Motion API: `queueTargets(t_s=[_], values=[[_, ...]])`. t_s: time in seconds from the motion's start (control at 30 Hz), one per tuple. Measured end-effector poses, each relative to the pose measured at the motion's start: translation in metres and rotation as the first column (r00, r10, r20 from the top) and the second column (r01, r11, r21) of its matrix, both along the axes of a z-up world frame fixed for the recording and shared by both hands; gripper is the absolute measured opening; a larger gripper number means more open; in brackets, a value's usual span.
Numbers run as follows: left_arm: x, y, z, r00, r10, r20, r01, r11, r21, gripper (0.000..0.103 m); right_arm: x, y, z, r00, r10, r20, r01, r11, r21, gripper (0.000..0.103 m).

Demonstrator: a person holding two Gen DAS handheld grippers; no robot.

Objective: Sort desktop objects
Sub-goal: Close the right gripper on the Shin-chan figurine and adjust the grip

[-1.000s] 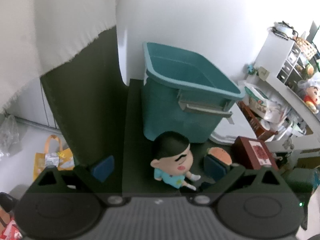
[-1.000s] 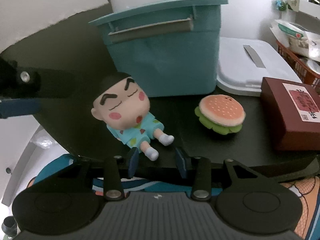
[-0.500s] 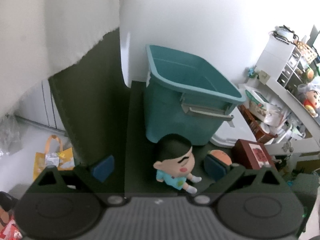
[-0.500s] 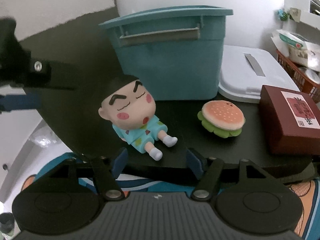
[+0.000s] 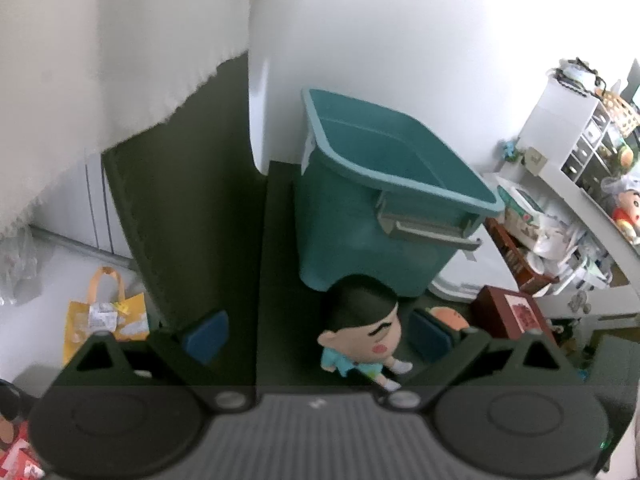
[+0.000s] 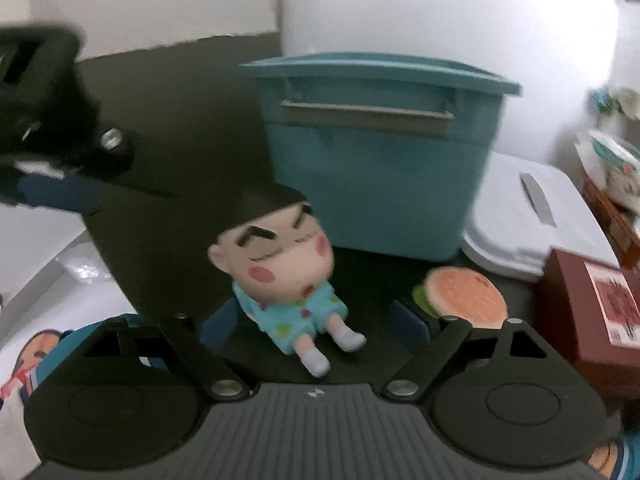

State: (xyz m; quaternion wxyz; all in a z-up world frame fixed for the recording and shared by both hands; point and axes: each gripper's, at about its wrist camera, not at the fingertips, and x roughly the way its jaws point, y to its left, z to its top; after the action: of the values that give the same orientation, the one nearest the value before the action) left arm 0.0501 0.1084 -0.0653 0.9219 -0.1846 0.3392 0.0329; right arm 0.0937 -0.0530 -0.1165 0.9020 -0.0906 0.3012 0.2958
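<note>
Only from the left wrist, teal bin's [image 5: 384, 184] interior; burger toy [image 6: 464, 298] half-hidden.

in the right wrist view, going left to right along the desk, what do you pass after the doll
cartoon boy doll → toy hamburger → dark red box. The teal bin and white lid sit further back, overlapping these, so they are left out.

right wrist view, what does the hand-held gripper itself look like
The right hand-held gripper has a dark grey ribbed body, two round black discs, black linkage arms with silver pivot bolts, and blue pads on its fingertips. No cables or sleeves are visible.
</note>
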Motion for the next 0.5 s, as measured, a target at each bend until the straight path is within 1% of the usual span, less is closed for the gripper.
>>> queueTargets(t_s=[0.2, 0.27, 0.4, 0.5], values=[[-0.001, 0.000, 0.002, 1.000, 0.001, 0.001, -0.001, 1.000, 0.001, 0.099, 0.006, 0.003, 0.006, 0.997, 0.065, 0.039, -0.066, 0.997, 0.029, 0.088], [-0.001, 0.000, 0.004, 1.000, -0.004, 0.010, 0.004, 1.000, 0.001, 0.099, 0.008, 0.004, 0.008, 0.996, 0.079, 0.046, -0.080, 0.997, 0.021, 0.088], [0.000, 0.002, 0.003, 1.000, 0.000, 0.014, 0.000, 1.000, -0.007, 0.099, 0.014, 0.004, 0.001, 0.995, 0.093, 0.031, -0.093, 0.996, 0.003, 0.088], [0.000, 0.002, 0.002, 1.000, -0.001, 0.011, 0.001, 1.000, -0.009, 0.099, 0.021, 0.004, -0.003, 0.995, 0.095, 0.017, -0.095, 0.995, 0.022, 0.088]])
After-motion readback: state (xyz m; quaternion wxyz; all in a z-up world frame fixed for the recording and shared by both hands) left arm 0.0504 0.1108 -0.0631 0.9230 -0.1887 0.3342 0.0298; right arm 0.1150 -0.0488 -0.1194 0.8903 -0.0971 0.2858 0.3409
